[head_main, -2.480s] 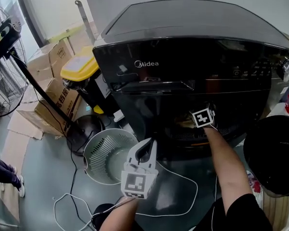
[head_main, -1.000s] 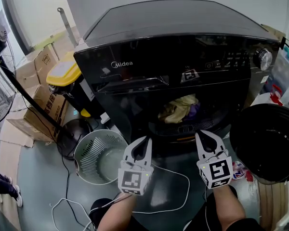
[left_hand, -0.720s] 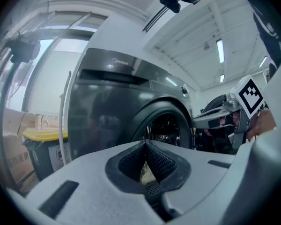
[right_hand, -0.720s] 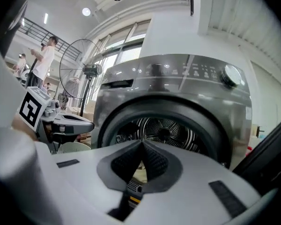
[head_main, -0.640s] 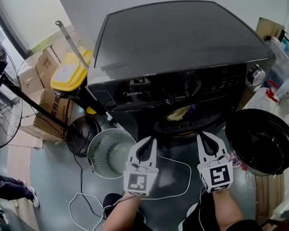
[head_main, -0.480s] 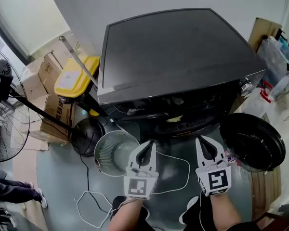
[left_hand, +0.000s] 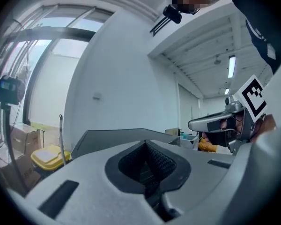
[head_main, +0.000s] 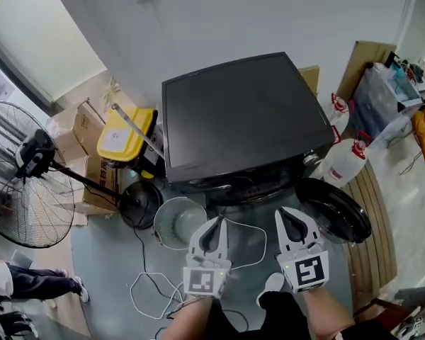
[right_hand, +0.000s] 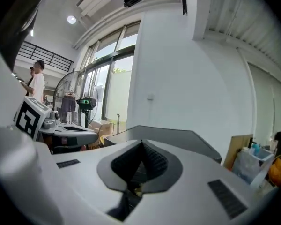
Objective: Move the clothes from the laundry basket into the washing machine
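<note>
Hands idle here: left gripper [head_main: 217,222] and right gripper [head_main: 287,213] sit side by side at lower centre, jaws pressed together, nothing in either. Just left of them on the floor, the basket [head_main: 171,218] looks empty. No clothes in sight. The washer [head_main: 241,112] hides its drum under its top, with the door [head_main: 336,214] open at right. Loading looks done.

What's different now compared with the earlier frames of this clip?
The right gripper came out of the washing machine, leaving clothes inside; then both it and the left gripper rose as the person stood up, jaws shut and empty. Unchanged: laundry basket empty on the floor, door open.
</note>
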{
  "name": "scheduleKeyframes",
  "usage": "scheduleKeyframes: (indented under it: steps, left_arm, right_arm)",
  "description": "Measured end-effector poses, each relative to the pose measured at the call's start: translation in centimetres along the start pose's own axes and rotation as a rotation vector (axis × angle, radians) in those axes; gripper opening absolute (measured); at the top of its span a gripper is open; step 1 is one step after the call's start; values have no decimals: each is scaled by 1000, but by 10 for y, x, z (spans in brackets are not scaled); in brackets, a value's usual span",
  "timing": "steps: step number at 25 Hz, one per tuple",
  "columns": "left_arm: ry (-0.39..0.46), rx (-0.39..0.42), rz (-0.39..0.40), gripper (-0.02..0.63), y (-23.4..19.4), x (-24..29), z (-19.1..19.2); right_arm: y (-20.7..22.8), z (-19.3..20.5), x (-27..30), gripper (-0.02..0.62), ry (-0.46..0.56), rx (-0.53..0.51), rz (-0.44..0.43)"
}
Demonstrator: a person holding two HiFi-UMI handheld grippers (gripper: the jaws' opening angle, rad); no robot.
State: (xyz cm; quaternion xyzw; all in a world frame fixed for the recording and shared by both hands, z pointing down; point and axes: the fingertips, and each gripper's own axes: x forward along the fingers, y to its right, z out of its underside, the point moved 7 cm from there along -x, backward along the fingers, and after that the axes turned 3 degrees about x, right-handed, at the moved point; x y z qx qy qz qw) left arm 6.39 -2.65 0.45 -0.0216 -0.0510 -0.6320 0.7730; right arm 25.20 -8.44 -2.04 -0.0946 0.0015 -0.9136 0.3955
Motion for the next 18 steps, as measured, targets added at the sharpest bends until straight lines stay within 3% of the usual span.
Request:
scheduleKeyframes:
  steps: [8,12,18]
  left_arm:
    - [8,-17,22,6,26,-18,-49]
    - [12,40,27,6,21,-28,-60]
    - [26,50,12,6,35,-29,-76]
  right_arm:
    - [-1,-58,-35,11,30,19,4]
    - [-8,-67,-46,11,30,1,1]
    - [-4,-70,-62,11,34,27,-4]
